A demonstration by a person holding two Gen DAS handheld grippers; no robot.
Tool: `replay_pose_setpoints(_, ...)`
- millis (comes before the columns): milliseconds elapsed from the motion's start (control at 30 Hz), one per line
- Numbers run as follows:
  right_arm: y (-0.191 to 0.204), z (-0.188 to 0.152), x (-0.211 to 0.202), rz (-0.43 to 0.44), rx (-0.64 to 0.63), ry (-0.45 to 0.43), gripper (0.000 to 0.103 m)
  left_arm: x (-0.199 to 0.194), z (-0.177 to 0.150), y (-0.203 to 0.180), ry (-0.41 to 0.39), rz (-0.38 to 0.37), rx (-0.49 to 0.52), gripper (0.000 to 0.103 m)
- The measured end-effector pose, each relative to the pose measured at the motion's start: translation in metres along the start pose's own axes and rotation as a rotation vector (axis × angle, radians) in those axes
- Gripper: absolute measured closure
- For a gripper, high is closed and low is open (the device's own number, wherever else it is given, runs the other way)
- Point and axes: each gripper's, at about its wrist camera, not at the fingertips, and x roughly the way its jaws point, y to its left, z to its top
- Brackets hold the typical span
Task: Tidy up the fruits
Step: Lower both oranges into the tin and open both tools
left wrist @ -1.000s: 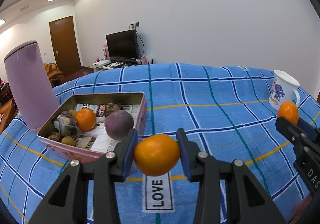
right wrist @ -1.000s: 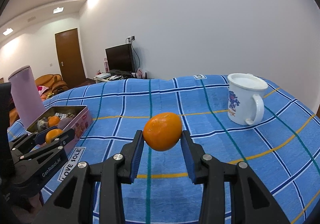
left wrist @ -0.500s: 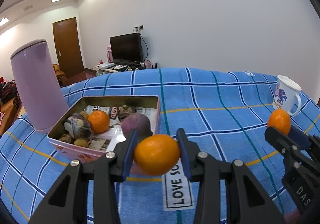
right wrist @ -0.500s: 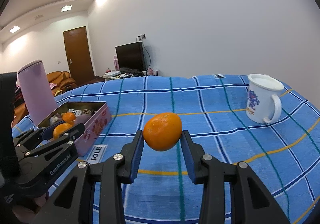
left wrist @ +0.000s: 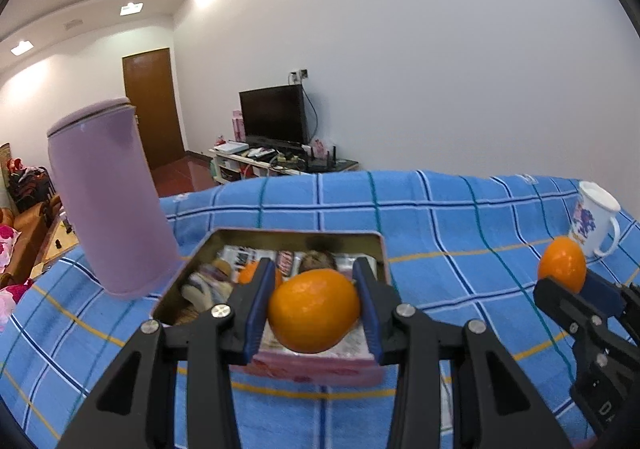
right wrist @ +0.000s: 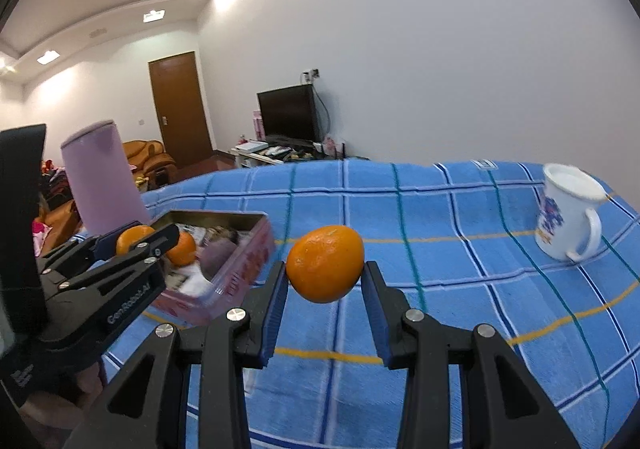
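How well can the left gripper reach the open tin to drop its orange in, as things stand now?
Probably yes. The left gripper, shut on its orange, is already at the near edge of the open tin. Nothing stands between them; the purple canister is off to the side.

A tall lilac cylindrical canister [left wrist: 108, 201] with a matching lid stood upright on the blue plaid cloth [left wrist: 440, 217], which was crossed by white, navy, teal and yellow lines. Well apart from it, at the cloth's far right, sat a white enamel mug [right wrist: 568, 217] with a blue and red print, its handle turned toward the camera. Beyond the cloth, a black flat-screen television [right wrist: 290, 113] rested on a low cluttered stand against the white wall, beside a closed brown wooden door [right wrist: 180, 109]. A tan leather armchair [right wrist: 150, 161] stood near the door.
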Motion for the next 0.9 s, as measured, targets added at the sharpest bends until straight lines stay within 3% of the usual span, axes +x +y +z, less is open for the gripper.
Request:
replay_pose_setpoints(567, 0.055, 0.017, 0.024, 0.052, -0.024, -0.053, 0.063, 0.034, 0.026, 0.041, -0.047, 0.028, -0.009, 0.061)
replay_pose_setpoints(900, 0.076, 0.022, 0.056, 0.064, -0.025, -0.048, 0.063, 0.056, 0.020, 0.083, -0.019, 0.083, -0.094, 0.061)
